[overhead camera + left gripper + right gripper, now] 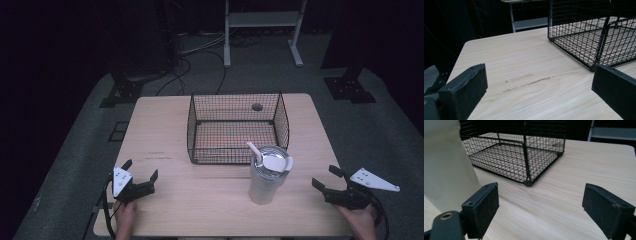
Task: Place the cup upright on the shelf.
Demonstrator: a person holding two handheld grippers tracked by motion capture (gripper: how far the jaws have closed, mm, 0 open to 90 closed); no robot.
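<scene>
Light wood-grain bench [200,200] w/ rounded corners, dark floor around it. Black wire-mesh basket [237,127], rectangular, open top, sits mid-bench toward far edge; nothing visible inside. Small dark round mark [257,106] on bench seen through the basket's far wall.

Cream/steel tumbler with lid and white straw [267,175] stands upright just in front of basket's near right corner, close to it; can't tell if touching.

Left claw [141,172] near bench's near left corner, jaws spread wide, nothing between them, held by left hand [125,212]. Left gripper view: scuff marks [529,82] in the wood ahead of the jaws.

Right claw [325,179] at near right edge, jaws apart, empty, right hand [361,220] behind. Tumbler well apart to its left.
</scene>
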